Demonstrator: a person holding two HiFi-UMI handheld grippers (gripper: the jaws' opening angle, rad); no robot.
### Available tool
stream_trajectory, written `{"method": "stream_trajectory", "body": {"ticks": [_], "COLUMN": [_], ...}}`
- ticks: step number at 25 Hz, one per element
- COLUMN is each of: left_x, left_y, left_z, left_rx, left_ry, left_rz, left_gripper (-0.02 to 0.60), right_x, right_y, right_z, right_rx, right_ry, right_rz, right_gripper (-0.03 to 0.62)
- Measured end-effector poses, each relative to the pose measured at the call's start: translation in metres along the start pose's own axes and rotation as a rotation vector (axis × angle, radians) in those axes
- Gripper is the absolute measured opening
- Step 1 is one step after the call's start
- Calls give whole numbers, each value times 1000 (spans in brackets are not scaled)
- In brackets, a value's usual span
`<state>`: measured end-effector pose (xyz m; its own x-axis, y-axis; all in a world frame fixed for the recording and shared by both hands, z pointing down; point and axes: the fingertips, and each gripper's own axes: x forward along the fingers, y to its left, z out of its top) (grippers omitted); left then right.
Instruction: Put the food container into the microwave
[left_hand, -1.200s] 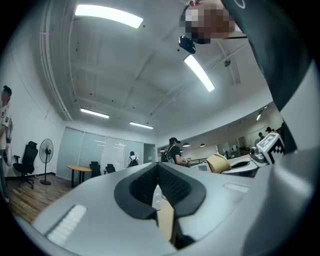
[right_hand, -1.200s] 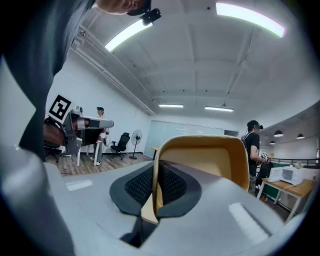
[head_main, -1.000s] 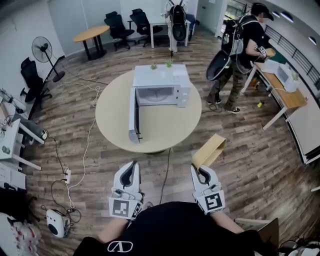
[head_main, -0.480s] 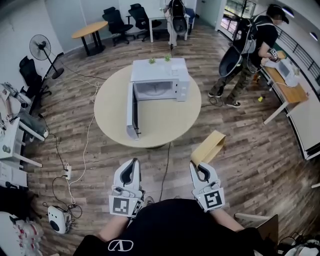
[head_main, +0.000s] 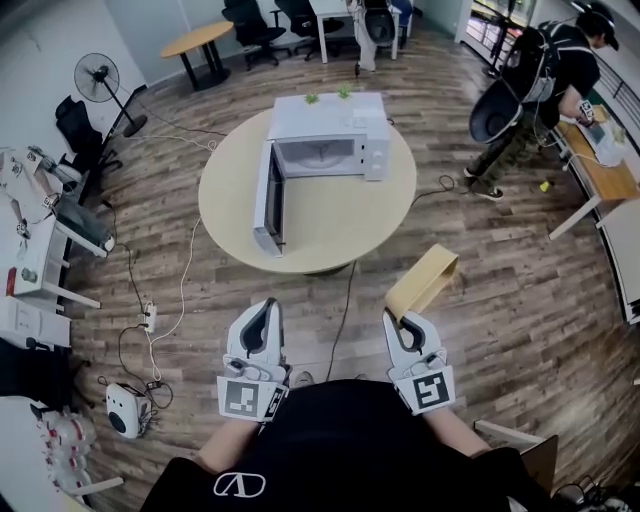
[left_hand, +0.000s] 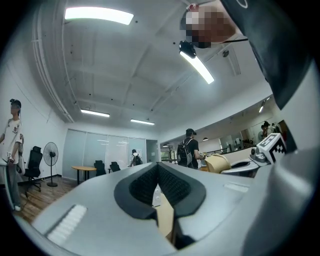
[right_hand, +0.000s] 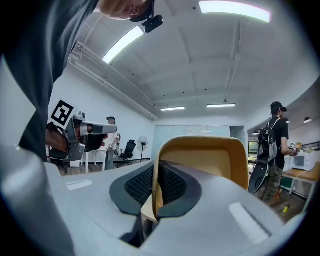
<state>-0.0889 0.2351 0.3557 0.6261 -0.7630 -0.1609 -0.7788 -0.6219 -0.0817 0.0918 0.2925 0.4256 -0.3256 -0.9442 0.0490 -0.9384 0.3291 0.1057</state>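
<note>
The right gripper (head_main: 401, 323) holds the food container (head_main: 425, 281), a tan open box. In the right gripper view its fingers (right_hand: 176, 188) pinch one thin wall of the container, and the rest of the box rises above them with its hollow side toward the camera. The container is not on the table (head_main: 330, 225). It hangs over the wooden floor (head_main: 500, 270), outside the near right edge of the table and apart from it.

The left gripper (head_main: 262, 316) is beside the right one, outside the near edge of the table. Its fingers (left_hand: 144, 185) are pressed together and nothing is between them.

The microwave (head_main: 325, 118) stands at the far edge of the round table. Its door (head_main: 266, 200) is swung fully open and points toward the near left edge, so the inside is visible. Two small green plants (head_main: 312, 98) stand on top of the microwave. Another person (head_main: 545, 75) stands at a desk well away from the far right edge of the table.
</note>
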Motion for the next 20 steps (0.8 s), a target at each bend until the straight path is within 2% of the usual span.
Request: {"method": "stream_trajectory", "body": {"ticks": [9,16,20], "left_x": [-6,22,48], "left_y": [-19,-7,17], "left_z": [-8,-13,-25], "left_rx": [7,14,-19], "left_ry": [43,33,15], "left_rz": [66,47,27], "left_gripper": [0,0,0], "right_x": [-7,15,43], "right_y": [-12,-25,-31], "right_z": [-20,-16,-16], "right_rx": [39,26,6], "right_ry": [-7,-15,-1], "right_rz": [79,67,49], "right_gripper": [11,11,11]}}
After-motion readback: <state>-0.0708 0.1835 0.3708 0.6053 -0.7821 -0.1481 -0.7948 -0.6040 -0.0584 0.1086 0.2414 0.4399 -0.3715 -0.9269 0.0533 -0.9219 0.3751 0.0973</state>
